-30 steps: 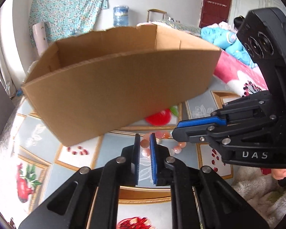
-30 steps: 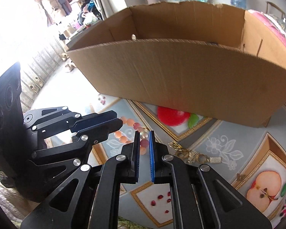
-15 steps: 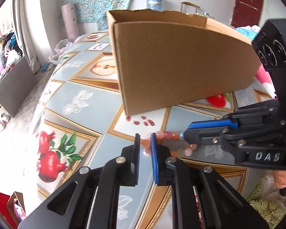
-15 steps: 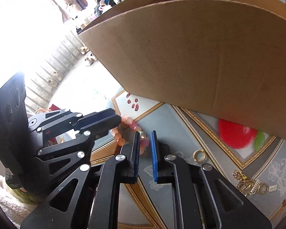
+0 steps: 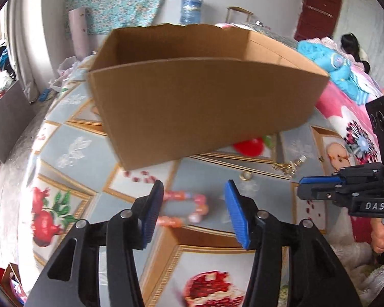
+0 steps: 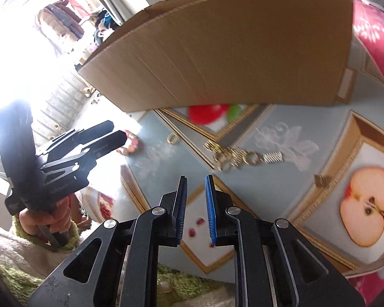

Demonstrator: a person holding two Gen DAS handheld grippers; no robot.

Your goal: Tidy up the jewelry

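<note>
Jewelry lies on my worktop (image 5: 71, 158), a glossy fruit-print cloth: pink bead bracelet (image 5: 184, 208) between the opening left gripper (image 5: 193, 211), untouched; gold ring (image 6: 172, 138) and chain pile (image 6: 233, 157) beyond the slightly parted, opening, empty right gripper (image 6: 195, 209). Cardboard box (image 5: 204, 102) behind; bed (image 5: 345, 97) to the right.

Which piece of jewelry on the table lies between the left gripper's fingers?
The pink bead bracelet. It lies between the opening jaws of the left gripper, untouched, while the gold ring and gold chain lie farther off.
</note>
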